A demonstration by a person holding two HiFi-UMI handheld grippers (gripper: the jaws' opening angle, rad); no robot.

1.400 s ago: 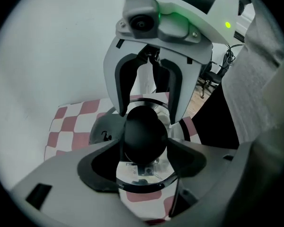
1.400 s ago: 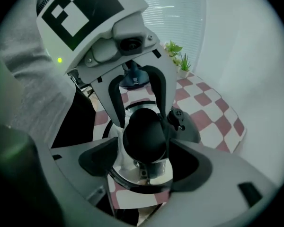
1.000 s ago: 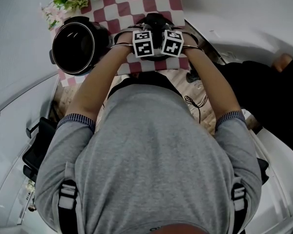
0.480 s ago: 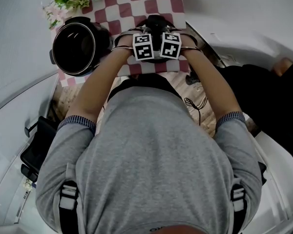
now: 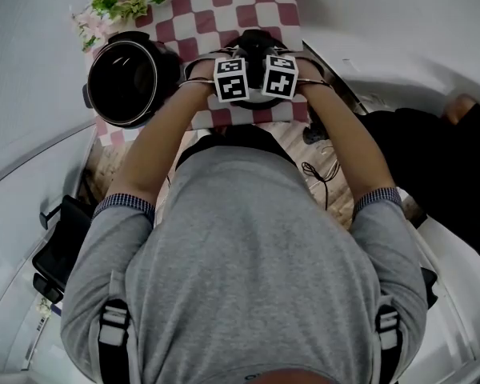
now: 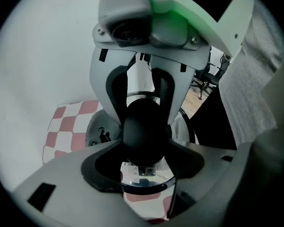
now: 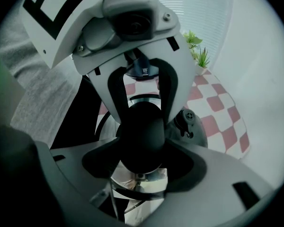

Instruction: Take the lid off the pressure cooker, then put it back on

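Closed in a little since a second ago, your left tongs (image 6: 144, 162) and right tongs (image 7: 139, 169) each clamp the lid's (image 5: 254, 42) knob (image 6: 144, 131) from opposite sides, jaws wide, probably to keep the lid level over the cloth (image 5: 224, 6) beside the open pot (image 5: 124, 82).

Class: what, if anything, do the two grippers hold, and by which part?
Both the left gripper and right gripper hold the lid by its black knob.
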